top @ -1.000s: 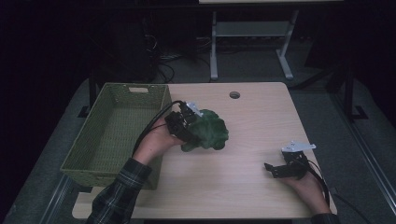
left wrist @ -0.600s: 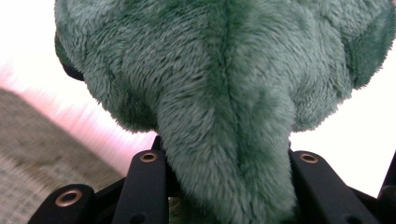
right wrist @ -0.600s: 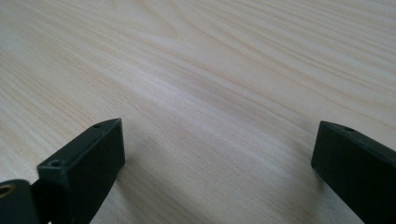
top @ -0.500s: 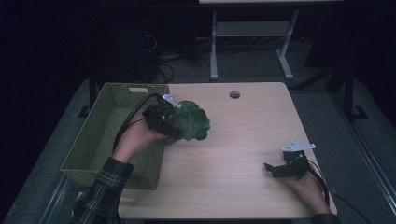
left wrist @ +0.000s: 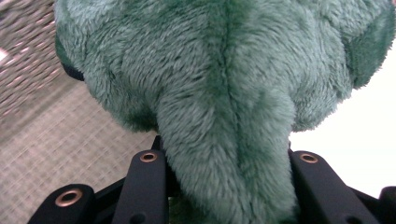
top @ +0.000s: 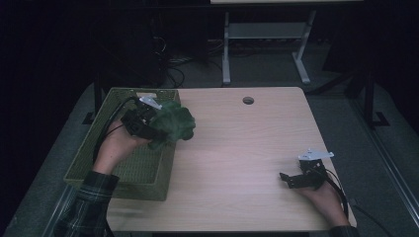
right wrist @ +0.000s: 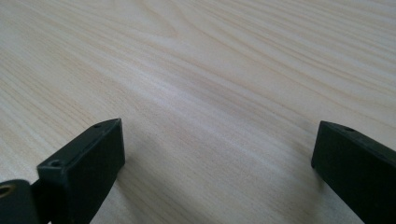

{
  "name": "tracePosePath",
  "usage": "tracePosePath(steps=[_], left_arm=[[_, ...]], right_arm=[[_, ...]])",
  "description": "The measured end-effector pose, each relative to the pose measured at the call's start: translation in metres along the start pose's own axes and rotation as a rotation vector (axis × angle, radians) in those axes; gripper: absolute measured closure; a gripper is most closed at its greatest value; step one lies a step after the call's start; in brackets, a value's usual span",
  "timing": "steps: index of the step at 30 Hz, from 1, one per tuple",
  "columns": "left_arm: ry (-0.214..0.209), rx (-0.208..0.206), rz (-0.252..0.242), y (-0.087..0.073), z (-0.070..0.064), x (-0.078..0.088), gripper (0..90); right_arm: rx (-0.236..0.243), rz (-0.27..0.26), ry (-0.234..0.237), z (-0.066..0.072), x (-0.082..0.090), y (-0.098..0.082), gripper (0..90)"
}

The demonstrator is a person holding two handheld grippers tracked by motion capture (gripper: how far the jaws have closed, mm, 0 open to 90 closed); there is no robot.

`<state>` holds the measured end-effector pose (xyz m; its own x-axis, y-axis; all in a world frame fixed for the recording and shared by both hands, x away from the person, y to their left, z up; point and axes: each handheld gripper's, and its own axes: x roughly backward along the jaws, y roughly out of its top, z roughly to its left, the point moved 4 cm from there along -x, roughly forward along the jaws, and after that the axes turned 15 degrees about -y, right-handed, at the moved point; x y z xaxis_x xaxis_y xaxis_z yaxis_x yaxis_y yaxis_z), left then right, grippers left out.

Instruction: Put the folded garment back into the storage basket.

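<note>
Pinching a green plush toy above the woven basket's rim, left gripper.

Setting: lab or test room, not a home. Plain pale wood-look table with a round cable hole in its top, standing on grey carpet. Room dark beyond the lit tabletop. Behind the table: a white metal stand and loose cables on the floor (tangled, near dark equipment I cannot identify).
</note>
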<state>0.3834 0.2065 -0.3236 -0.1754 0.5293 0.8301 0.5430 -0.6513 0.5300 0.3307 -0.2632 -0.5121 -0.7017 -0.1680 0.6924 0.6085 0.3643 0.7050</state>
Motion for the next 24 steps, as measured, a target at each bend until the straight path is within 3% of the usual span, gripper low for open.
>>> tracePosePath(steps=[15,19,24], left_arm=[[0.076,0.126,-0.045,-0.042,0.031,0.015,62.1],[0.118,0.167,-0.038,-0.059,0.044,0.016,62.1],[0.136,0.213,-0.028,-0.076,0.058,0.013,62.2]], right_arm=[[0.0,0.001,0.0,0.0,0.0,0.0,2.3],[0.0,0.001,0.0,0.0,0.0,0.0,2.3],[0.004,-0.003,-0.001,0.0,0.0,0.0,2.3]])
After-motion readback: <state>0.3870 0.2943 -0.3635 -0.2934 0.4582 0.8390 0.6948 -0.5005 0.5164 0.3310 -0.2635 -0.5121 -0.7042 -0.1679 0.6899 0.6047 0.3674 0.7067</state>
